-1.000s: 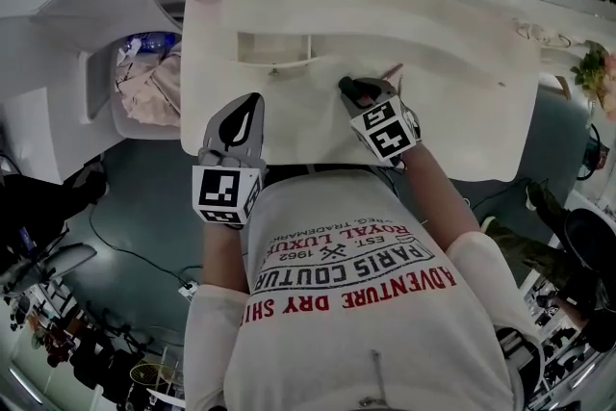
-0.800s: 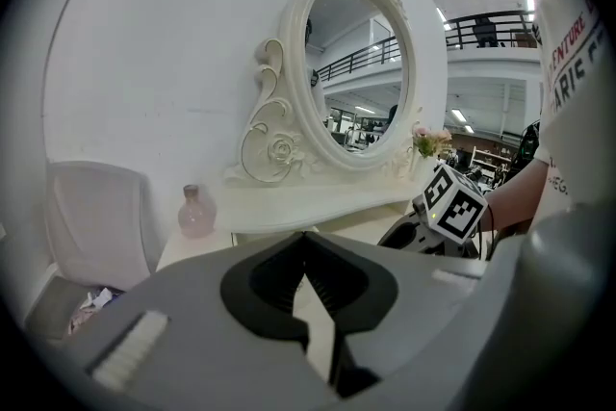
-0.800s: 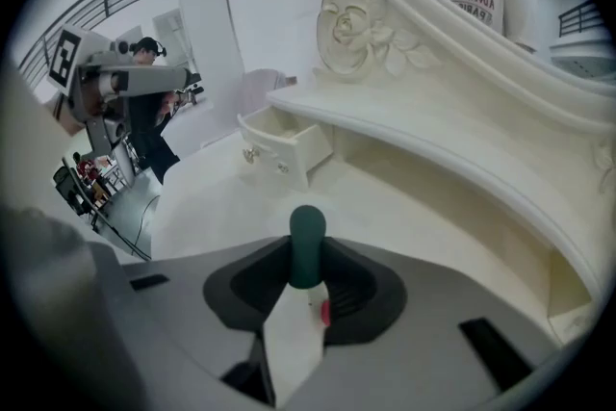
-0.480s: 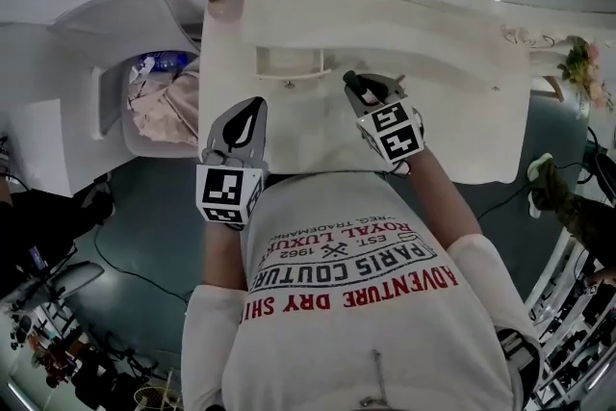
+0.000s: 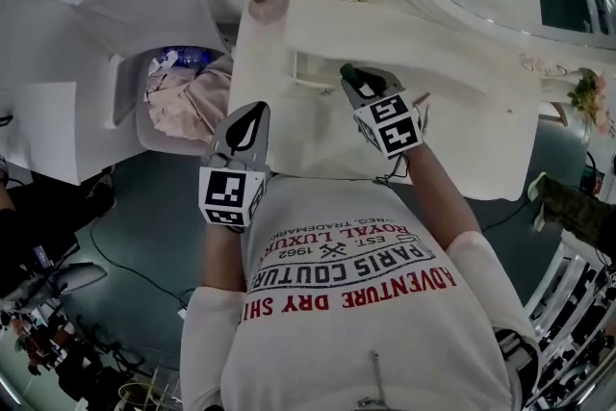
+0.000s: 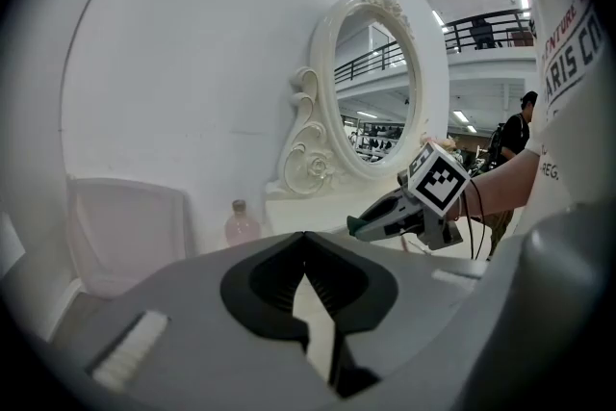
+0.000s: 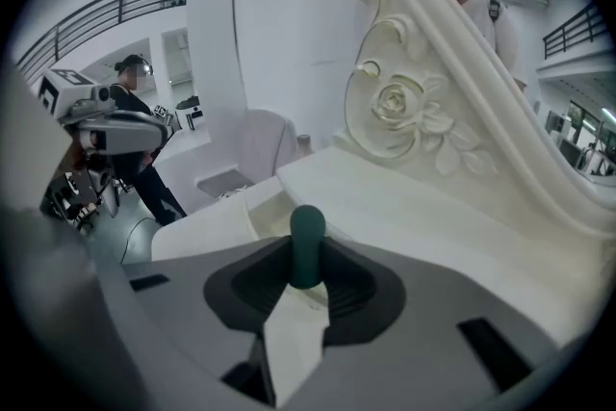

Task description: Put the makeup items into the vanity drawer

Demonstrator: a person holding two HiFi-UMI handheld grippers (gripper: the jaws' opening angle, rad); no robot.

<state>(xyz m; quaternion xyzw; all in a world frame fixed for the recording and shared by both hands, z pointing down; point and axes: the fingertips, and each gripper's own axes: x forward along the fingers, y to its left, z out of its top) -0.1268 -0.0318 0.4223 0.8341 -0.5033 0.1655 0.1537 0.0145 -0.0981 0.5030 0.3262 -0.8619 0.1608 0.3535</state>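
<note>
Right gripper rose, fingers just closing on green tube; left gripper fingers together.

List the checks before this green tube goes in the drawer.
1. Green tube gripped: ok; the right gripper jaws have just been closing, and the tube is clamped between them.
2. Drawer open: ok.
3. Tube over drawer: not ok; it is just right of the drawer in the head view.
4. Left gripper clear: ok; shut, empty, near the vanity front edge.
5. Room in drawer: cannot tell.
</note>
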